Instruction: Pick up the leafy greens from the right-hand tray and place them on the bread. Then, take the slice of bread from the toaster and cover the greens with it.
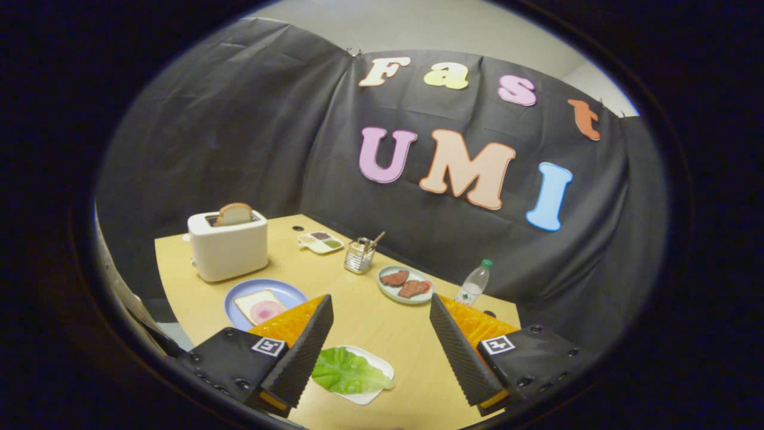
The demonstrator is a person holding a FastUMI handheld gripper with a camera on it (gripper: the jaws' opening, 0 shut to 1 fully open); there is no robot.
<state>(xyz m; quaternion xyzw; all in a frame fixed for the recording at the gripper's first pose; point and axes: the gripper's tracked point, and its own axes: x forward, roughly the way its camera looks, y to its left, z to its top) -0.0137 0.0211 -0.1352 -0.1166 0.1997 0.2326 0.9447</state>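
Hovering over the table (364, 316), gripper (382, 301) fingers spread wide, gripping nothing. Lettuce (346, 371) on white tray (377, 365) between them, near left finger. Bread (260, 306) on blue plate (286, 291) at 10 o'clock; toaster (228, 246) with slice (234, 214) beyond. Bare tabletop straight ahead.

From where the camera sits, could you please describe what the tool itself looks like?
The tool has two wedge-shaped fingers that taper toward their tips, their inner faces covered in a fine ribbed, grid-like texture. Each finger is mounted on a blocky black housing fixed with round screws. Both housings carry a small square black-and-white marker on top. No cable can be seen.
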